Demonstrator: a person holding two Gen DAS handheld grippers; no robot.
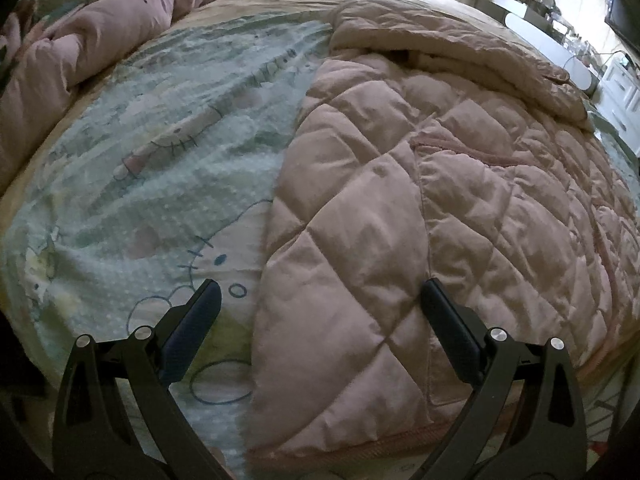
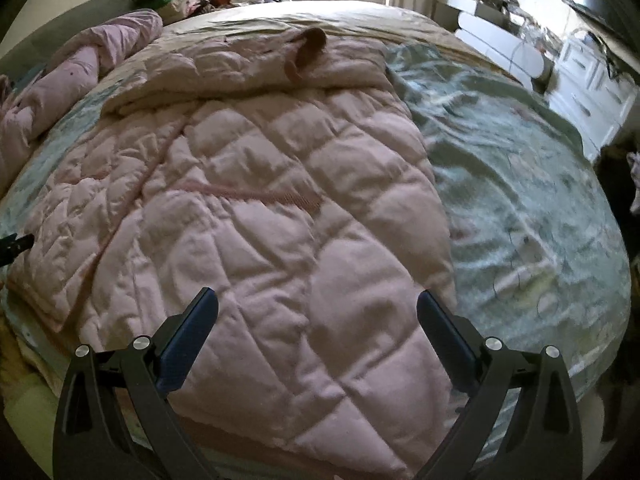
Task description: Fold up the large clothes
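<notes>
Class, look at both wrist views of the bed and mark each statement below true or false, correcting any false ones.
1. Both grippers are open and hold nothing. True: the left gripper and right gripper have their fingers spread, with no fabric between them.
2. The coat is blue. False: it is a pink quilted coat.
3. The coat lies on a patterned sheet. True.
4. The coat is already folded into a small square. False: it lies spread across the bed, with only its far end bunched up.
5. A bundled pink blanket lies at the bed's left edge. True.
</notes>
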